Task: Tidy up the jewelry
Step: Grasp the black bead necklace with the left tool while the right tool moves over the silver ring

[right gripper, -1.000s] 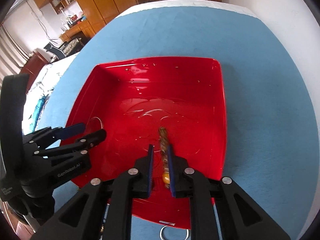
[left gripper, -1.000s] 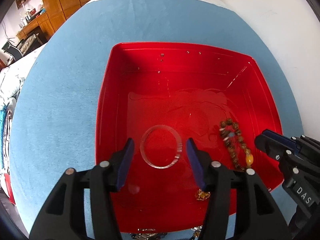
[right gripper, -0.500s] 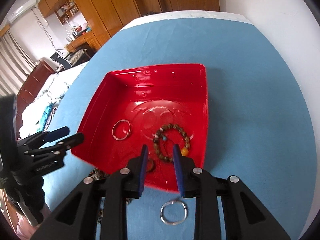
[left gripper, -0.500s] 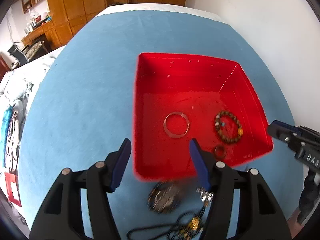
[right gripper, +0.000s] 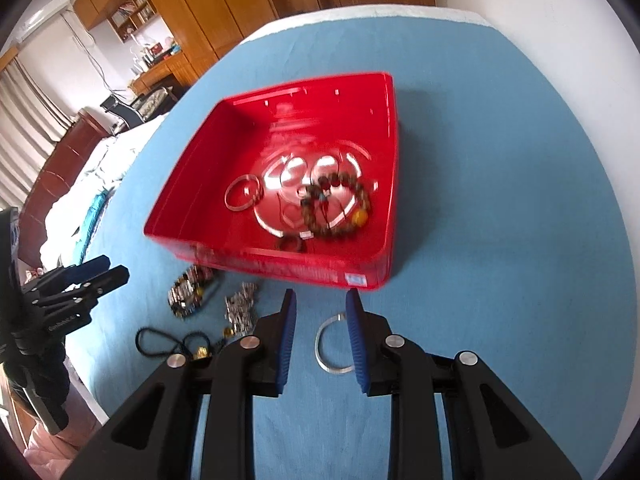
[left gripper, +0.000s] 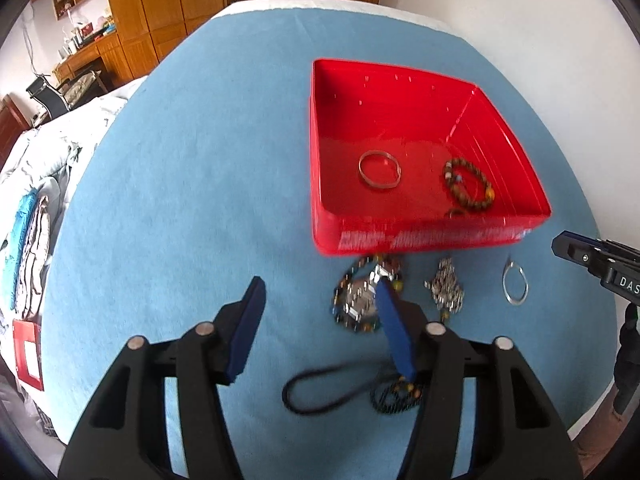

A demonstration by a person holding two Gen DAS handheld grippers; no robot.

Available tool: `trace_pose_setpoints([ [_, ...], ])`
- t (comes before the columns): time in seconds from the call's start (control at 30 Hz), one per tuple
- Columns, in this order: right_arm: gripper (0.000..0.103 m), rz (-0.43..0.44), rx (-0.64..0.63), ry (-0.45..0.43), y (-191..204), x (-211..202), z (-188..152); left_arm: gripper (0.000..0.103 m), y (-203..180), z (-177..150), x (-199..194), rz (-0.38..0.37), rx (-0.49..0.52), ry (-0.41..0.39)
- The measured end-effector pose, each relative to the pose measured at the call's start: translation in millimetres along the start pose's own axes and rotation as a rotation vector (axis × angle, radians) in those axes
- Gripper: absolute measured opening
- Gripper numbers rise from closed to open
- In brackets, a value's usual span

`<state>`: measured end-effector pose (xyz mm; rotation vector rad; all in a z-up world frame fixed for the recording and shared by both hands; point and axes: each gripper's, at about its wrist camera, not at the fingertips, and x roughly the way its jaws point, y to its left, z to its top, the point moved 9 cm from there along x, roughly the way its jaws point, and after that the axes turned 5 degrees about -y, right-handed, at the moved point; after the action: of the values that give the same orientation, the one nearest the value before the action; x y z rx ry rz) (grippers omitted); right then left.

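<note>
While both tongs hang above the blue-covered bench [left gripper: 180,184], the left tongs [left gripper: 316,328] sit farthest left with blue pads spread wide and nothing between them, over bare cloth near the front edge. Just right of them, on the cloth in front of the red tray [left gripper: 432,236], lies a beaded bracelet with a metal centre [left gripper: 362,296], partly hidden by the right pad. Nearer the front edge lies a black cord necklace [left gripper: 320,392]. Next rightward is a silver chain cluster [left gripper: 446,290], then a thin silver bangle [right gripper: 332,346] lying flat, apart from the tray's front wall. The right tongs [right gripper: 320,340] hover over that bangle, pads parted on either side of it, gripping nothing. Inside the tray, toward the bench's far edge, rest 3 pieces: a clear bangle [left gripper: 379,169] on the left, a brown wooden bead bracelet [left gripper: 470,186] on the right, and a small dark ring [right gripper: 290,243] against the front wall.
</note>
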<state>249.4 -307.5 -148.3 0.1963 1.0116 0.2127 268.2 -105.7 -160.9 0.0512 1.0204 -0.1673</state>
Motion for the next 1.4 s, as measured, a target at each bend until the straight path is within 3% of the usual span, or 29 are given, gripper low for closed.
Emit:
trace_pose_setpoints([
  [0.47,0.026,0.015,0.013,0.073,-1,9,-41,0.052,-28,-66,14,-0.097,0.032,0.143],
  [0.83,0.026,0.019,0.018,0.08,-3,5,-51,0.044,-58,-87,14,-0.139,0.063,0.198],
  [1.2,0.026,0.023,0.025,0.098,-9,11,-60,0.041,-74,-91,40,-0.133,0.066,0.246],
  [1.4,0.026,0.024,0.033,0.101,-12,13,-59,0.012,-80,-83,47,-0.136,0.073,0.235],
])
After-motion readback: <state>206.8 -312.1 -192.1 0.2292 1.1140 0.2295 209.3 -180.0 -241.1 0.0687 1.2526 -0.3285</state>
